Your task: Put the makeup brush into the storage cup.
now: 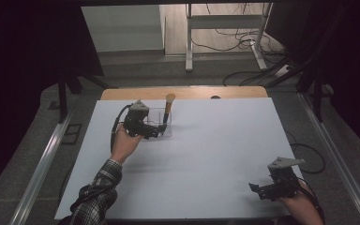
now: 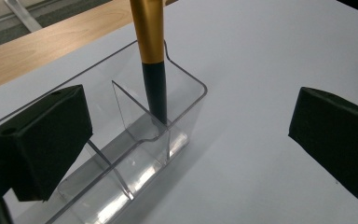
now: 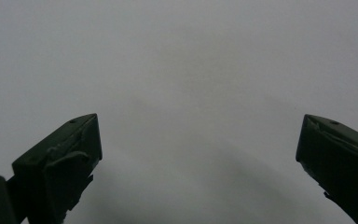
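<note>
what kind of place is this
Probably a lab or studio set up for recording: a white-topped table ringed by dark curtains, loose cables on the floor behind, and a person holding a cabled tool.

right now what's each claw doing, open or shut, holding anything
Left claw: open, holding nothing, beside the clear plastic divided organizer with the gold-and-black brush standing in it.
Right claw: open, empty.

Dim, dark-edged high view; the pale white tabletop (image 1: 206, 154) is evenly lit. Beyond the jaws, the clear plastic divided box (image 2: 135, 140) glints; nearby jaws look soft.
</note>
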Available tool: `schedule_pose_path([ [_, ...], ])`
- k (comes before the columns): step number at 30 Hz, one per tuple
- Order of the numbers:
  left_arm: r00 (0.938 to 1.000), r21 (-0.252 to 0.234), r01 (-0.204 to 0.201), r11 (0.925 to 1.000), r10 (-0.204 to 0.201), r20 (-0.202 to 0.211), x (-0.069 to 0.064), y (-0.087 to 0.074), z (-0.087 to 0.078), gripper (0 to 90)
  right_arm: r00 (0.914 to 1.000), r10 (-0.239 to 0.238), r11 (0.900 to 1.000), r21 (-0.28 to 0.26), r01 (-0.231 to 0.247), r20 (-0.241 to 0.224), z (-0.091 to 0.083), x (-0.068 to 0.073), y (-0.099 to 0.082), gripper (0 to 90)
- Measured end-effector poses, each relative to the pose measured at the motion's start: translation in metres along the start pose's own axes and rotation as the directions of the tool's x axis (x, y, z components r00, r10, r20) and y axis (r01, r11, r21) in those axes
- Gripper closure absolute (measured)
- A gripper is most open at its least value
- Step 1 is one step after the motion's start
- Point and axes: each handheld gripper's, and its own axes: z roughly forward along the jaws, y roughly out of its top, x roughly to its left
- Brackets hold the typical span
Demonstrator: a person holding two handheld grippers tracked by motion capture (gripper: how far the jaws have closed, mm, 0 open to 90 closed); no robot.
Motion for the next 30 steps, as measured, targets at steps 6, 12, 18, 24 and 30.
schedule_pose_path([
  [6,1.0000,0.003,-0.002,1.0000,0.002,0.005,0.000,-0.002,-0.003,0.0,1.0000,0.004,0.9999,-0.010,-0.004,-0.003,-0.001,-0.001,0.000,0.0],
  [12,1.0000,0.013,0.001,0.9999,-0.002,0.004,0.000,-0.005,-0.005,0.0,0.9999,0.009,0.9999,-0.013,-0.010,-0.003,-0.001,-0.001,0.000,0.0],
  [18,1.0000,0.021,-0.002,0.9998,0.002,0.009,-0.001,-0.007,-0.007,0.0,0.9999,0.010,0.9999,-0.014,-0.010,-0.003,-0.001,-0.001,0.000,0.0],
  [24,0.9999,0.025,0.000,0.9997,-0.001,0.017,-0.003,-0.010,-0.010,0.0,0.9999,0.010,0.9999,-0.014,-0.010,-0.003,-0.001,-0.001,0.000,0.0],
  [30,0.9998,0.029,0.006,0.9995,-0.007,0.021,-0.003,-0.014,-0.013,0.0,0.9999,0.010,0.9998,-0.015,-0.010,-0.003,-0.001,-0.001,0.000,0.0],
])
